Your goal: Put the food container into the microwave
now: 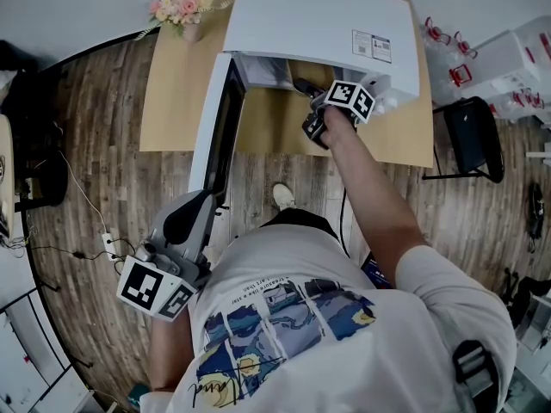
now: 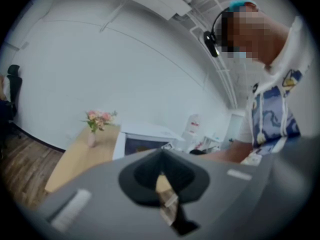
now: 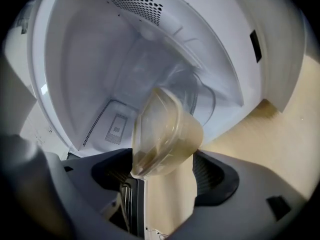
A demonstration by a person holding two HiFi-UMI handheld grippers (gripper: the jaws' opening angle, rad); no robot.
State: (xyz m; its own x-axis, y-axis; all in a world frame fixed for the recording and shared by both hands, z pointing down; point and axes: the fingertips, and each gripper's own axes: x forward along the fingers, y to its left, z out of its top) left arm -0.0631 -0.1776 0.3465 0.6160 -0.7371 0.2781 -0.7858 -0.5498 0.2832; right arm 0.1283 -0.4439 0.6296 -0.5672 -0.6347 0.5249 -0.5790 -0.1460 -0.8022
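Observation:
The white microwave [image 1: 318, 24] stands on a wooden table [image 1: 172, 84] with its door [image 1: 222, 132] swung open to the left. My right gripper [image 1: 320, 114] is at the mouth of the cavity. In the right gripper view a clear lidded food container [image 3: 165, 134] is tilted between the jaws of the right gripper [image 3: 162, 171], which is shut on it, just in front of the glass turntable [image 3: 200, 96]. My left gripper [image 1: 185, 218] hangs low by the person's side, away from the table. Its jaws [image 2: 162, 184] are together with nothing held.
A vase of pink flowers [image 1: 185, 3] stands on the table's far left corner. A black chair [image 1: 473, 136] is right of the table, with clear storage boxes [image 1: 508, 58] behind it. Cables and a power strip [image 1: 108, 243] lie on the wood floor at left.

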